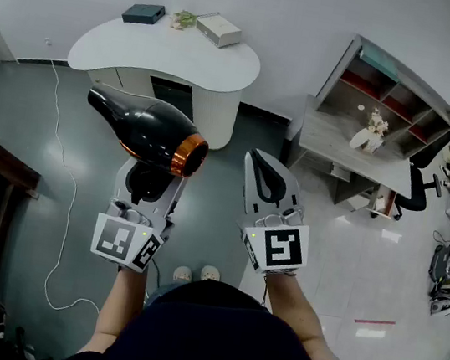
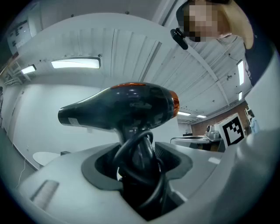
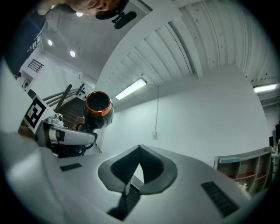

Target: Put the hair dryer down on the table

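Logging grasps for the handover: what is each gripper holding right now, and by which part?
The left gripper holds the hair dryer by its handle. The right gripper holds nothing.

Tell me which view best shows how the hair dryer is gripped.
The left gripper view: the hair dryer has its handle and looped cord clamped between the jaws. The head view shows its body from above, grip mostly hidden. The right gripper view shows only its orange-ringed end.

Left gripper [image 1: 150, 182] held out front, roughly level, jaws clamped on handle of hair dryer [image 1: 144, 130]. Right gripper [image 1: 261, 165] alongside, parallel, jaws closed together, nothing between. Both forearms bare, extended forward.
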